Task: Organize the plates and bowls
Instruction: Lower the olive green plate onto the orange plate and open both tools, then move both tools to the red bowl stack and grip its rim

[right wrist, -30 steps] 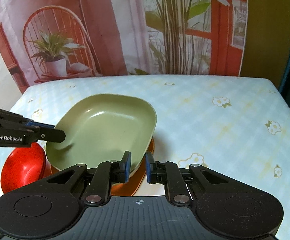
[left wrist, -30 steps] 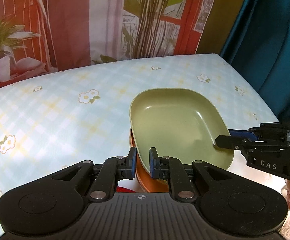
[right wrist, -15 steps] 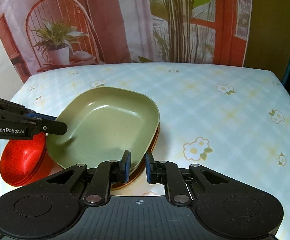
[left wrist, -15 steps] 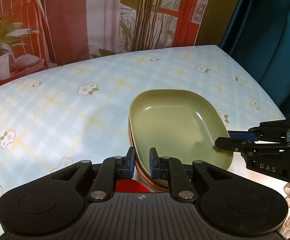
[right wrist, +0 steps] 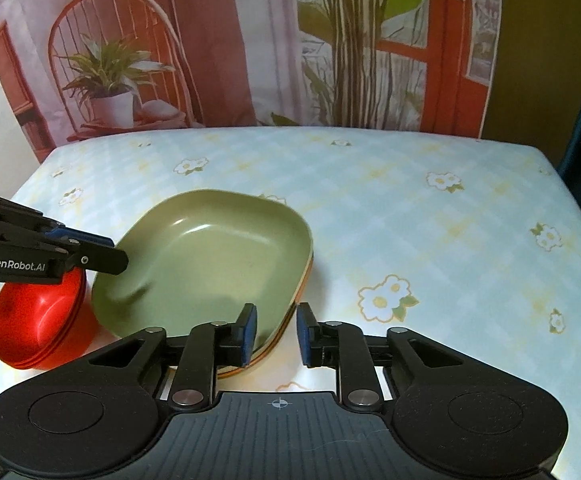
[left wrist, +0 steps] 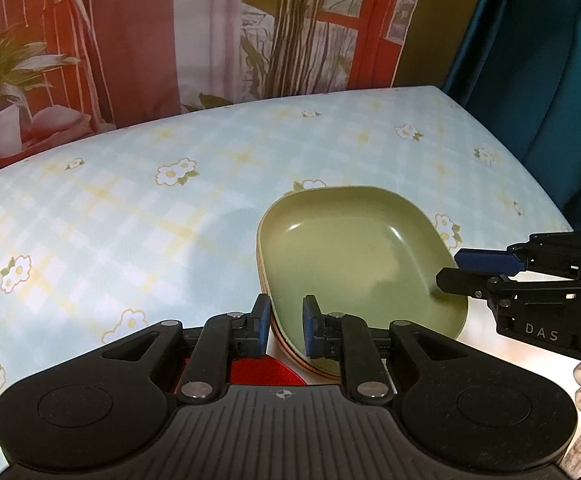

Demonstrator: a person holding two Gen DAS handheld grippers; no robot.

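Observation:
A green squarish plate lies on top of an orange plate on the table. My left gripper straddles the plates' near-left rim with its jaws slightly parted. My right gripper straddles the opposite rim, jaws parted and not pressing. Each gripper shows in the other's view, the right one and the left one. Stacked red bowls stand beside the plates, under the left gripper; a red patch shows below its fingers.
The table carries a pale blue checked cloth with daisies. A printed backdrop with a chair and plants hangs behind. A dark teal curtain hangs at the right. The table's right edge is close to the plates.
The green plate has come down from above the orange plate to rest on it. Both grippers lowered with it, and their jaws have widened off its rim.

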